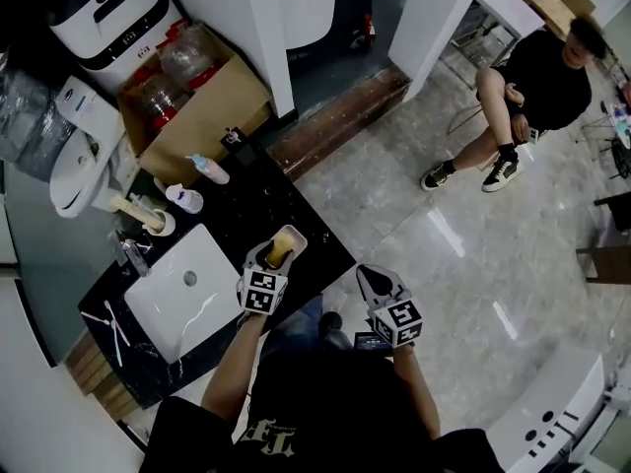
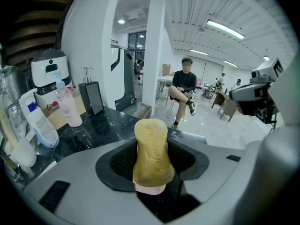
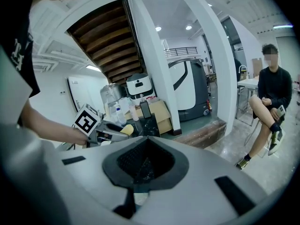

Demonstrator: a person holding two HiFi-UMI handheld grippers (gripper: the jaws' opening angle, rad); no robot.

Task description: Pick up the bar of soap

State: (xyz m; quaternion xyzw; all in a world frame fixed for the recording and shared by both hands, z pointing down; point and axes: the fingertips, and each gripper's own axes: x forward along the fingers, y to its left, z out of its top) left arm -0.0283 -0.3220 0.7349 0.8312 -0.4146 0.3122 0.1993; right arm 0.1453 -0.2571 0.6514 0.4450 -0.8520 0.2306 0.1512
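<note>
The bar of soap (image 1: 280, 249) is yellow and oblong, and my left gripper (image 1: 277, 257) is shut on it above the black counter's (image 1: 246, 205) front edge, right of the sink. In the left gripper view the soap (image 2: 151, 149) stands upright between the grey jaws of my left gripper (image 2: 152, 168), with a pale pinkish patch at its base. My right gripper (image 1: 371, 280) hangs over the floor, right of the counter, shut with nothing in it. The right gripper view shows its jaws closed at my right gripper (image 3: 145, 165), and the left gripper (image 3: 101, 132) with the soap (image 3: 124, 130) off to the left.
A white sink basin (image 1: 187, 289) with a faucet (image 1: 131, 254) is set into the counter at left. Bottles (image 1: 208, 168) and a cardboard box (image 1: 202, 92) stand behind it. A white pillar (image 1: 434, 13) rises at the back. A person (image 1: 532, 87) sits across the floor.
</note>
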